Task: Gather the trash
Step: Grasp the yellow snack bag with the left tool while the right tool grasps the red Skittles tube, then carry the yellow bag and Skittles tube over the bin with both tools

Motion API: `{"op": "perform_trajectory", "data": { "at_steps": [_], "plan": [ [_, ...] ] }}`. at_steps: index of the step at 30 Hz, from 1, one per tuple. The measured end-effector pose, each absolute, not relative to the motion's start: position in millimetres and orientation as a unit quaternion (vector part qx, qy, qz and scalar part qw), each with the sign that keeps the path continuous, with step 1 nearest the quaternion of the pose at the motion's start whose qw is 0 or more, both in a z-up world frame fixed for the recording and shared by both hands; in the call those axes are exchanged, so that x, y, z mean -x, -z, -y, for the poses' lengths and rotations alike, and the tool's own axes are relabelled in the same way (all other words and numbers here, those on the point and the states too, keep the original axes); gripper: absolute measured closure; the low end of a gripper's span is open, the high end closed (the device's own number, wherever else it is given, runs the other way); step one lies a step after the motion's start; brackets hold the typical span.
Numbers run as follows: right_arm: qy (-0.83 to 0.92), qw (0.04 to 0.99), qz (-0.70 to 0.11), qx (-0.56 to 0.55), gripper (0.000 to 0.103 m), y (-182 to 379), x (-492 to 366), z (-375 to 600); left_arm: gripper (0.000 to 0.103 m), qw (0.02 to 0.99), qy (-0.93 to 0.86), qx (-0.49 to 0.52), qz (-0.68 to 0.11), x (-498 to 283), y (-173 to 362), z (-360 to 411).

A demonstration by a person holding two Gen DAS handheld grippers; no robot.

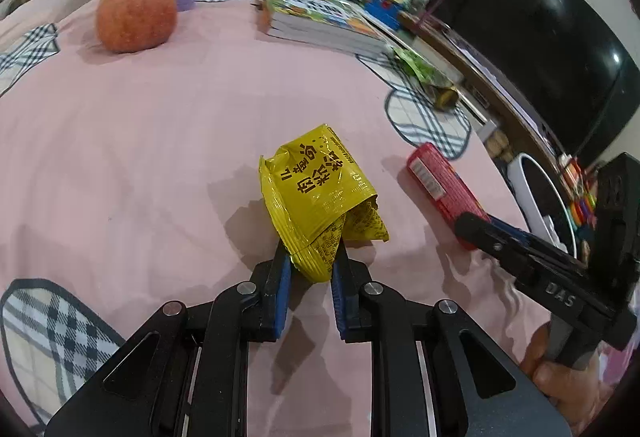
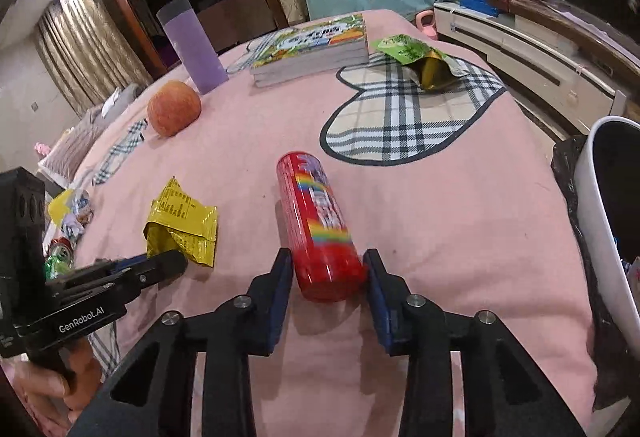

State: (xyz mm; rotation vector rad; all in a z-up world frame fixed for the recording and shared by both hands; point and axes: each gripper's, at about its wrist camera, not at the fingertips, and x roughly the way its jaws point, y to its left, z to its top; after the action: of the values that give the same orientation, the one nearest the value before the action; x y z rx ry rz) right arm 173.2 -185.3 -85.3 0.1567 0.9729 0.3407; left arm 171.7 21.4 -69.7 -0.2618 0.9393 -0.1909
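A crumpled yellow snack wrapper (image 1: 320, 193) lies on the pink bedspread; my left gripper (image 1: 310, 257) is shut on its near end. It also shows in the right wrist view (image 2: 184, 227) with the left gripper (image 2: 160, 265) at it. A red candy tube (image 2: 320, 229) lies between the fingers of my right gripper (image 2: 328, 269), which touch its near end on both sides. The tube (image 1: 440, 185) and the right gripper (image 1: 476, 225) show at right in the left wrist view. A green snack bag (image 2: 416, 57) lies farther back.
A white trash bin with a black liner (image 2: 604, 205) stands at the bed's right edge. An orange-red fruit (image 2: 174, 109), a purple tumbler (image 2: 192, 45) and a stack of books (image 2: 316, 45) sit at the far side. More wrappers (image 2: 68, 213) lie off the left edge.
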Motion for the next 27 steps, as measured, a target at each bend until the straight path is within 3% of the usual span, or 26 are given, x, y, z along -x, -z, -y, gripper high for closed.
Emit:
{"op": "perform_trajectory", "data": {
  "at_steps": [3,7,13,15,17,27],
  "plan": [
    [-0.158,0.874,-0.455,-0.062,0.044,84,-175,185,0.086,0.883,0.091,0.125,-0.444,-168,71,-22],
    [-0.161,0.873,-0.458,-0.043,0.044,87,-178,176,0.085,0.883,0.092,0.126,-0.442,-169,71,-23],
    [-0.174,0.866,-0.468,-0.025,0.048,91,-185,161,0.085,0.884,0.094,0.127,-0.439,-169,72,-24],
    [-0.170,0.866,-0.470,-0.022,0.063,93,-185,158,0.085,0.884,0.096,0.131,-0.438,-168,72,-25],
    [-0.167,0.866,-0.470,-0.032,0.066,93,-182,160,0.085,0.885,0.096,0.129,-0.438,-167,72,-25],
    [-0.153,0.880,-0.438,-0.104,0.067,81,-140,187,0.086,0.891,0.065,0.112,-0.435,-155,68,-17]
  ]
}}
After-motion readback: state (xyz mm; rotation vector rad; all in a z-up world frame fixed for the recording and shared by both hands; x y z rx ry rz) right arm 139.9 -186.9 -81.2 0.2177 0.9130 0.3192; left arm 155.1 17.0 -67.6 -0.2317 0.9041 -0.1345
